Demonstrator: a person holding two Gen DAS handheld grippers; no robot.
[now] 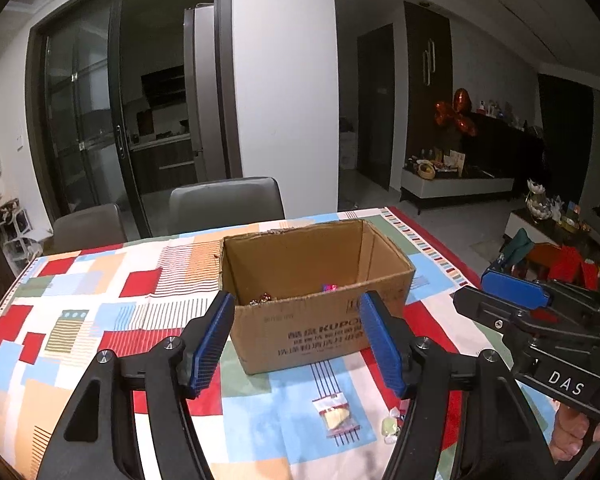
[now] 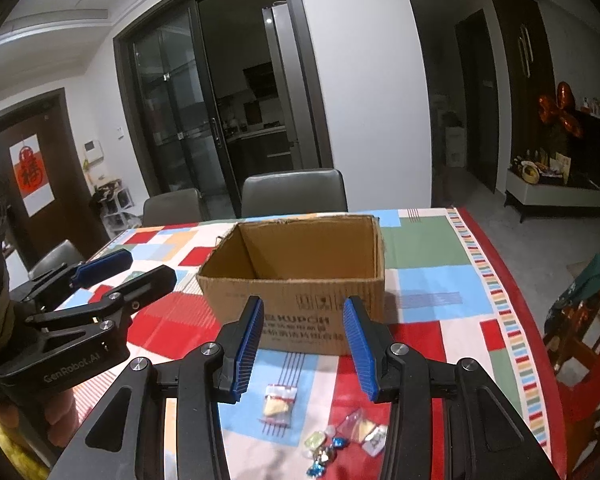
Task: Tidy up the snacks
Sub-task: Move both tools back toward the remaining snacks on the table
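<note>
An open cardboard box point(image 1: 308, 312) stands on the patchwork tablecloth; it also shows in the right wrist view point(image 2: 296, 280). A few wrapped candies point(image 1: 328, 288) lie inside it. My left gripper point(image 1: 296, 340) is open and empty, above the table just in front of the box. My right gripper point(image 2: 304, 344) is open and empty, also in front of the box. A clear packet with a yellow snack point(image 2: 279, 402) lies on the cloth below my right gripper and shows in the left wrist view point(image 1: 334, 416). A small pile of wrapped candies point(image 2: 340, 440) lies to its right.
The right gripper's body point(image 1: 540, 320) shows at the right of the left wrist view; the left gripper's body point(image 2: 88, 304) shows at the left of the right wrist view. Two grey chairs point(image 2: 294, 192) stand behind the table. The table's red edge point(image 2: 512, 288) runs along the right.
</note>
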